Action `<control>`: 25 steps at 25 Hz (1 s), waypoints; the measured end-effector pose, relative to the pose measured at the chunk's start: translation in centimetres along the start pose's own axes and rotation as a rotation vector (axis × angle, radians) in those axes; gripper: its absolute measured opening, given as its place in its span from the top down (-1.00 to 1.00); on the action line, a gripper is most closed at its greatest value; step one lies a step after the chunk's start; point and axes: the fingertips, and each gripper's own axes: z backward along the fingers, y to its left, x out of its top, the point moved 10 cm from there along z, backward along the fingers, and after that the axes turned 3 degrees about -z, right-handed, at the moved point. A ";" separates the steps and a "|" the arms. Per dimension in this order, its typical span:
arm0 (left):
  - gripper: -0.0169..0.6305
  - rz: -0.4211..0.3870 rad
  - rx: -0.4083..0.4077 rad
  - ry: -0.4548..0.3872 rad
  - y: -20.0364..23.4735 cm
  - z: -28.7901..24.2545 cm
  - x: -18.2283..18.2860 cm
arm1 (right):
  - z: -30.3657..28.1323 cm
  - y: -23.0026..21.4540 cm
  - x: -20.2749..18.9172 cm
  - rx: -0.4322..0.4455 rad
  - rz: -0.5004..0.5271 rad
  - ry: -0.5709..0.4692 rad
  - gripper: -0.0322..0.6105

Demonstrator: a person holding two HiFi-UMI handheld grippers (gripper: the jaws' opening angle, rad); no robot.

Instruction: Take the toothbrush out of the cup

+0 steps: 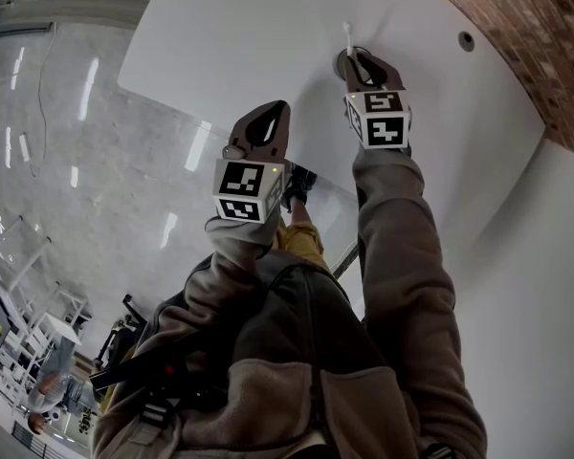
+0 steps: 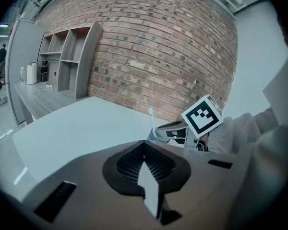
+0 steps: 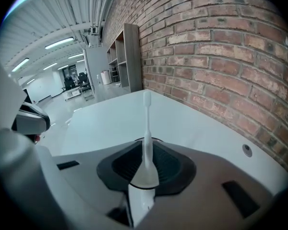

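A white toothbrush (image 1: 348, 38) stands upright with its head up, and my right gripper (image 1: 357, 62) is shut on its handle. In the right gripper view the toothbrush (image 3: 147, 143) rises from between the closed jaws. The grey cup (image 2: 161, 133) sits on the white table (image 1: 239, 36) right under that gripper; its dark rim (image 1: 342, 63) shows beside the jaws. Whether the brush end is still inside the cup is hidden. My left gripper (image 1: 271, 113) hovers shut and empty nearer the table's front edge, left of the cup.
A brick wall (image 1: 545, 55) runs along the table's far side. A round cable hole (image 1: 467, 40) lies right of the cup. Grey shelves (image 2: 69, 56) stand at the table's far end. The table's left edge drops to a glossy floor (image 1: 67, 161).
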 end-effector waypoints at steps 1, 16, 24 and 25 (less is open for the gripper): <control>0.93 0.002 0.001 0.002 0.1 0.1 -0.1 | -0.2 0.0 0.1 0.000 0.007 0.008 0.74; 0.93 -0.002 0.006 -0.013 0.2 1.0 0.3 | -0.3 0.2 0.8 -0.010 0.035 0.029 0.75; 0.93 -0.030 -0.013 -0.054 -0.9 2.0 1.8 | 4.1 0.9 3.2 -0.031 0.014 -0.093 0.75; 0.93 -0.035 -0.017 -0.064 -1.2 2.1 2.2 | 4.9 1.0 3.5 -0.035 0.013 -0.112 0.75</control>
